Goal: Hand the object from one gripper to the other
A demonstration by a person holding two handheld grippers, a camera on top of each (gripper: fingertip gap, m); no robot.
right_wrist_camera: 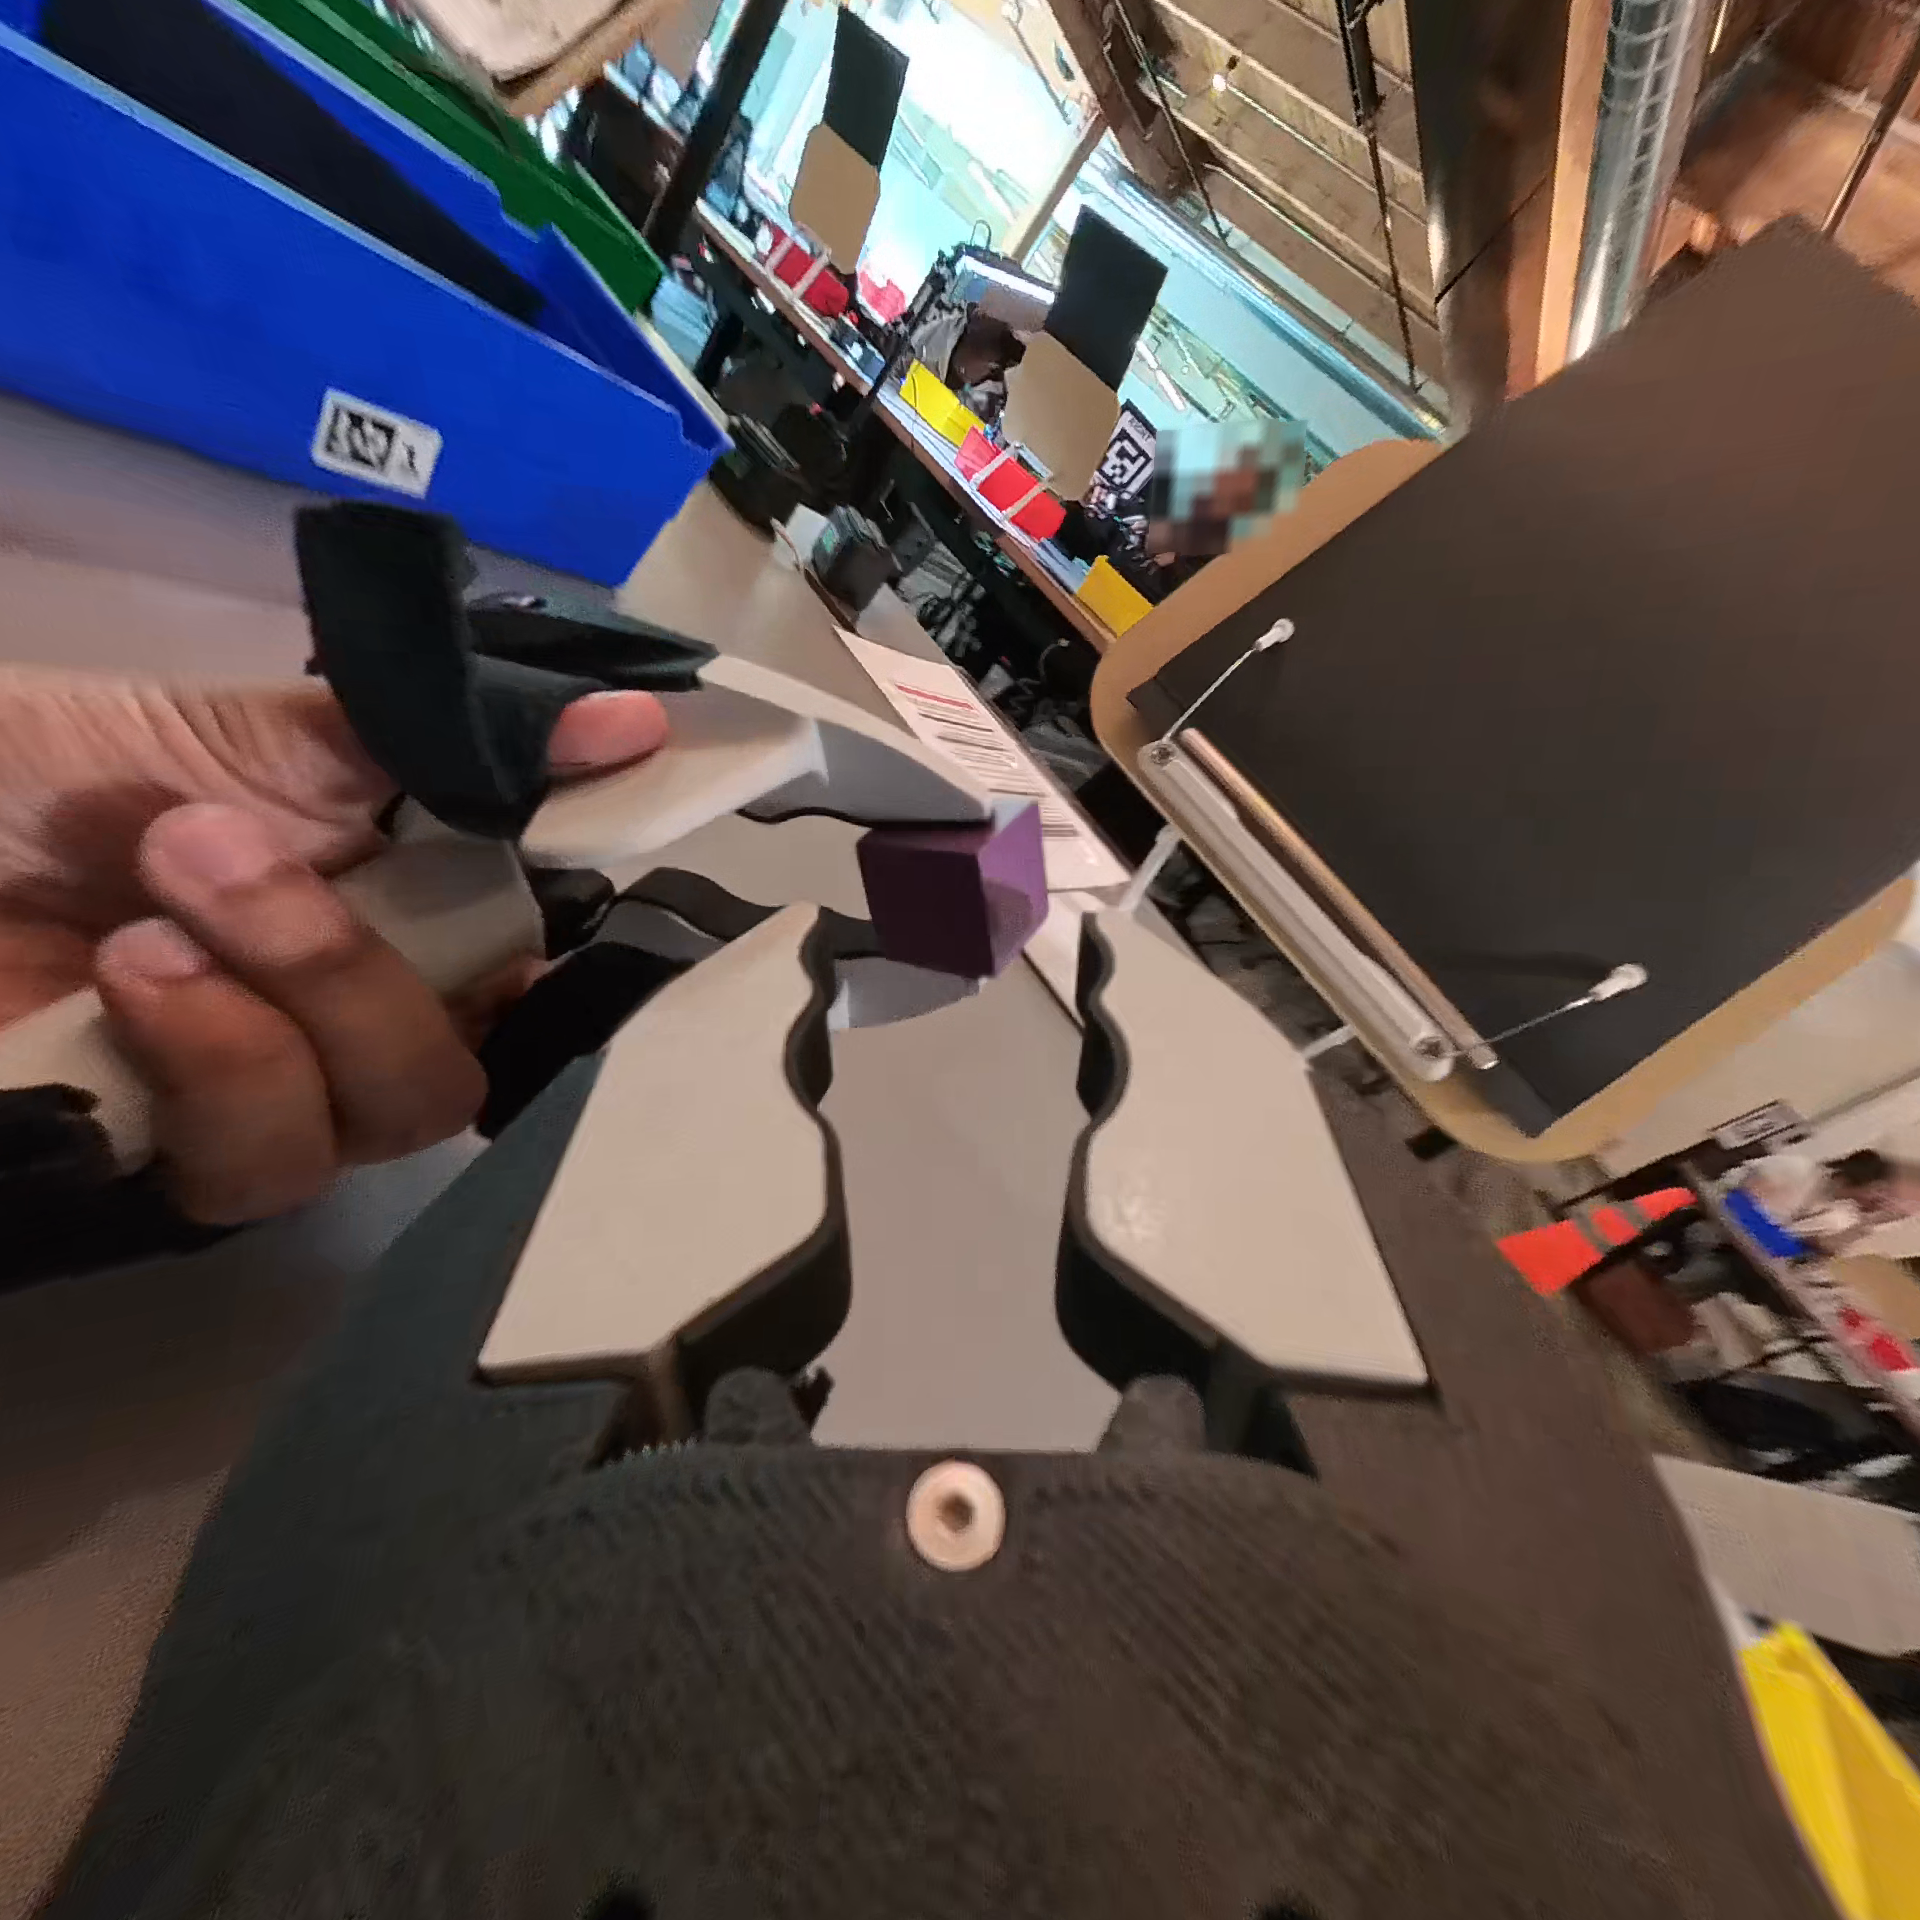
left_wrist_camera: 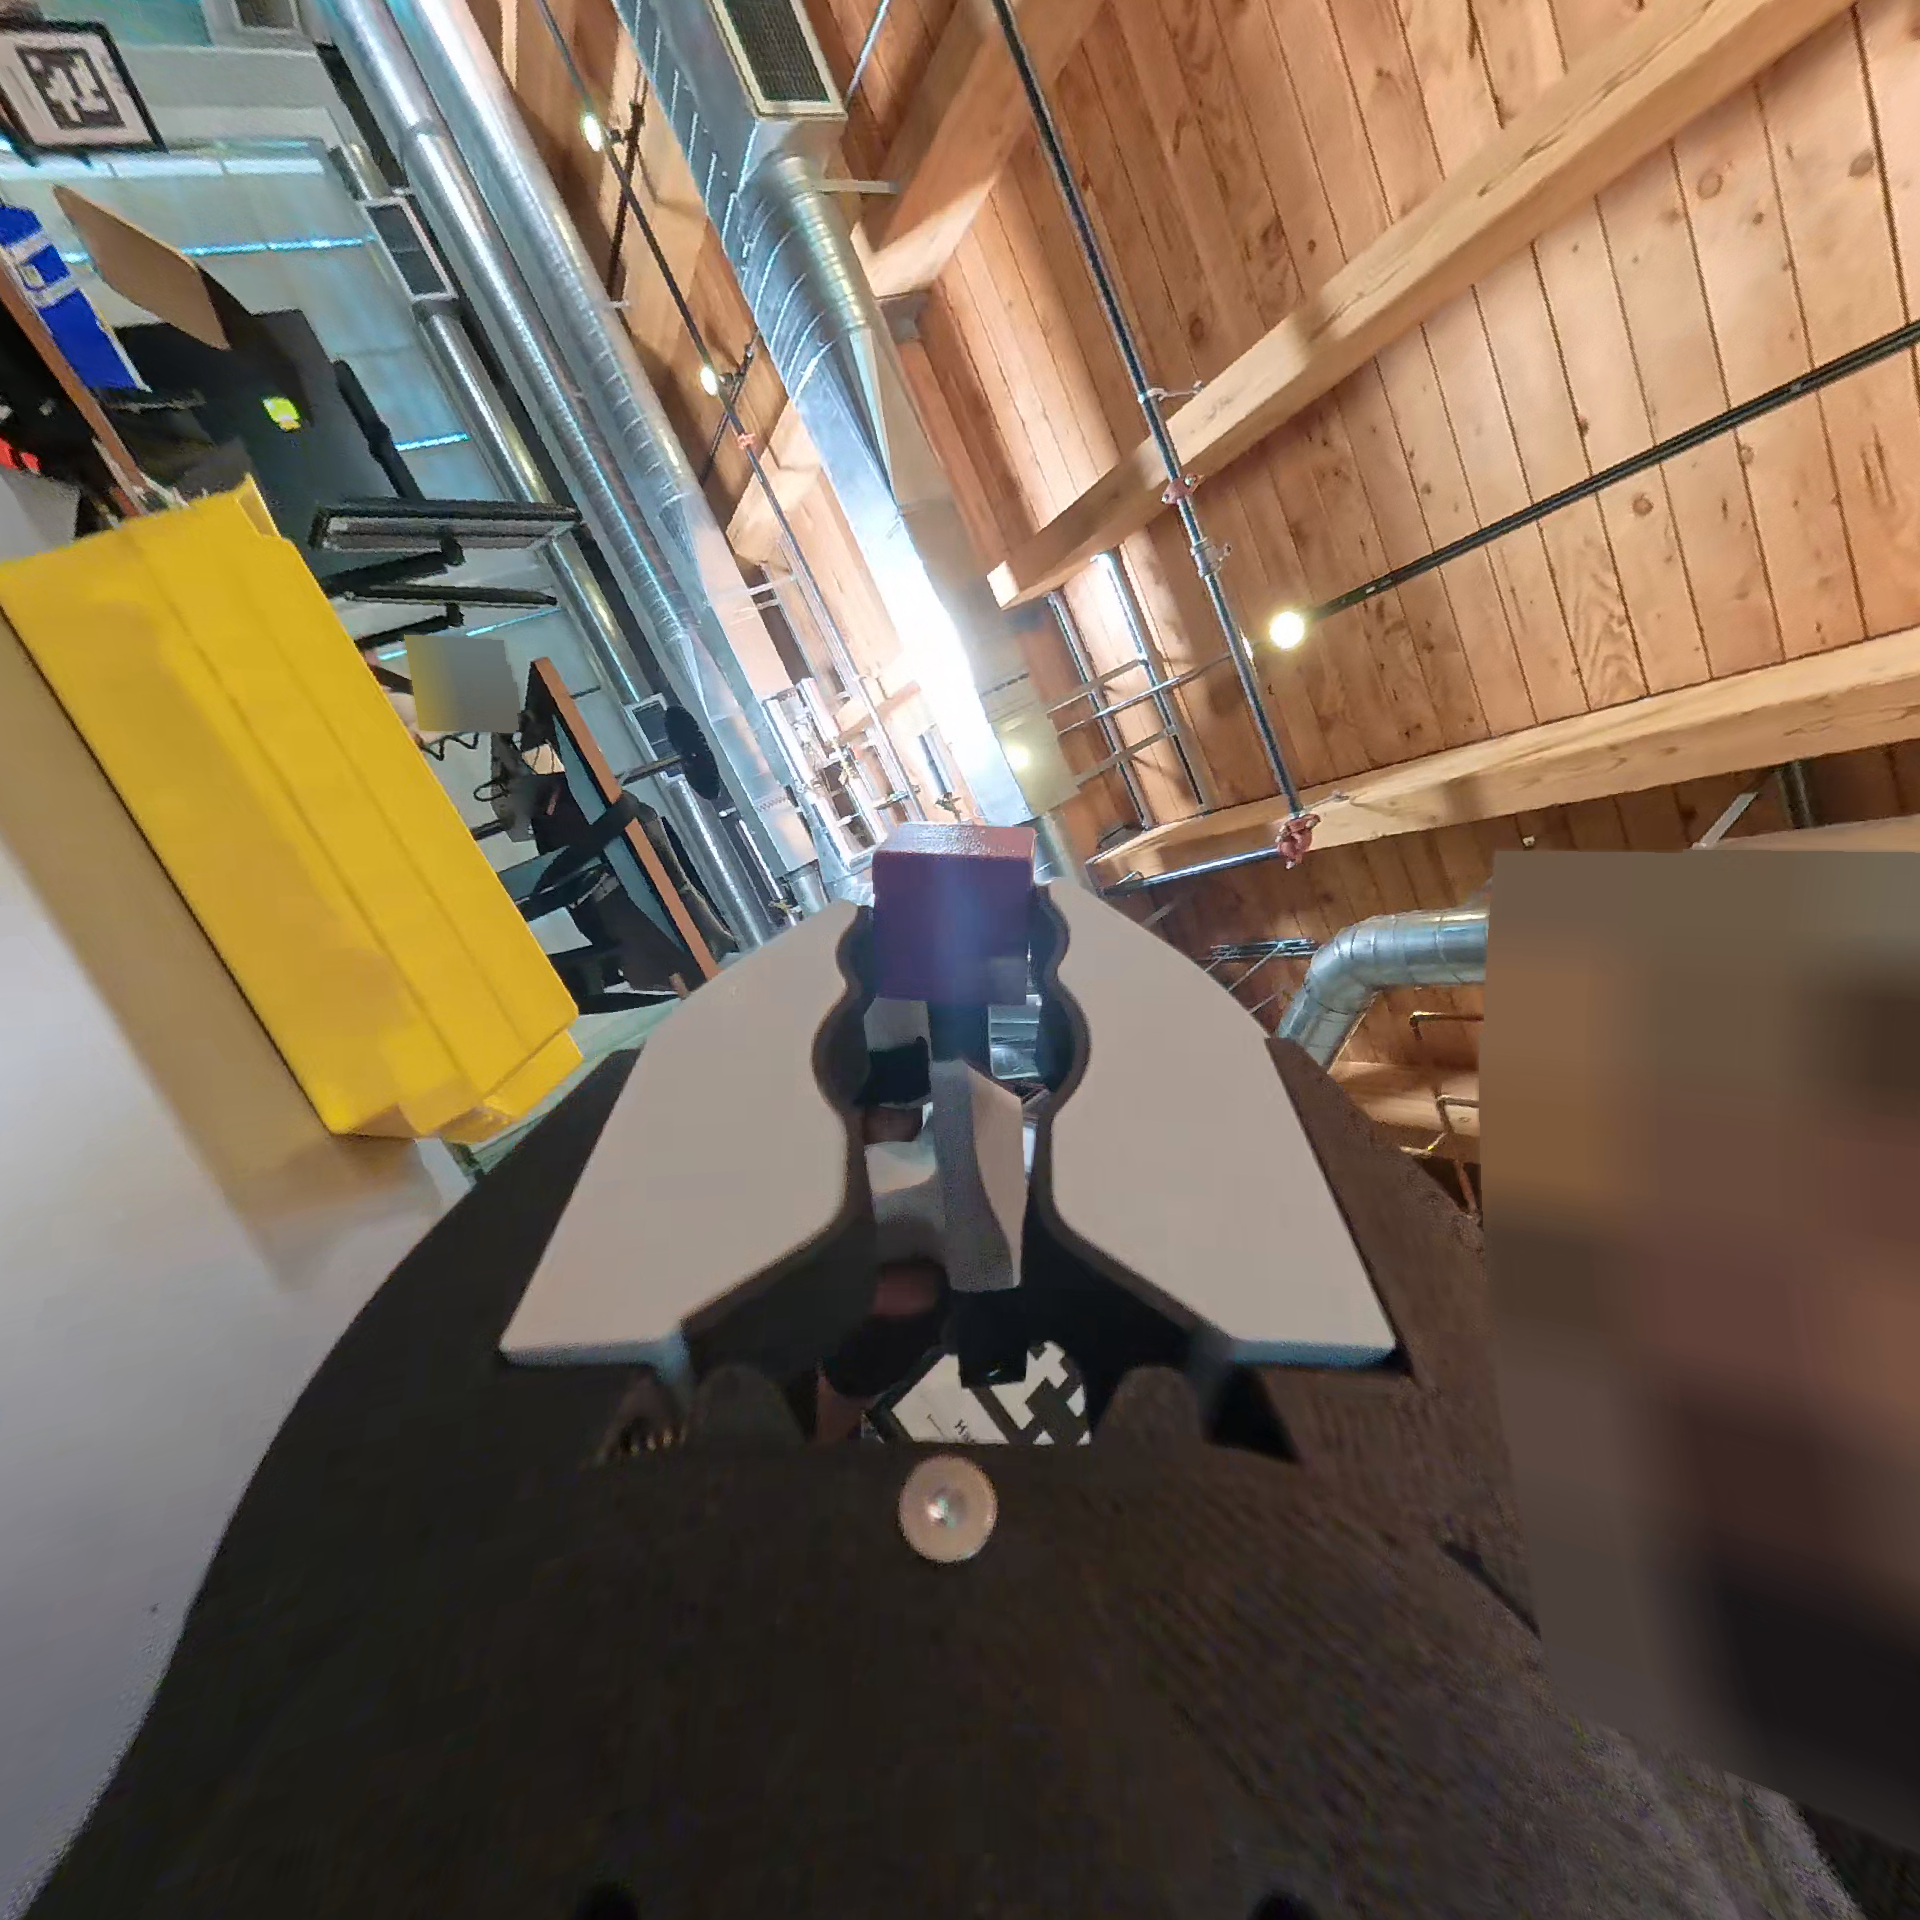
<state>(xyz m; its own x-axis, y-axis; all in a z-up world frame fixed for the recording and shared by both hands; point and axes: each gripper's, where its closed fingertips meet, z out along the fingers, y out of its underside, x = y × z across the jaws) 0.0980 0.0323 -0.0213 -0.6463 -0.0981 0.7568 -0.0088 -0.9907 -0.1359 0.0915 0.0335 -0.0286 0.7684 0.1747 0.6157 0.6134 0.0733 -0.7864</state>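
Purple cube [right_wrist_camera: 951,896] sits pinched at the tips of the left gripper [left_wrist_camera: 954,920], held in the air above the table [right_wrist_camera: 935,1195]. Right gripper [right_wrist_camera: 951,971] has its jaws spread wide w/ nothing in them, and the cube hangs just ahead of its tips, slightly left of centre. No long axis to speak of, it's a block. Left fingers cover top & bottom faces; side faces look free. Blue bin [right_wrist_camera: 260,312] is well off left, black board [right_wrist_camera: 1558,675] nearer on the right.
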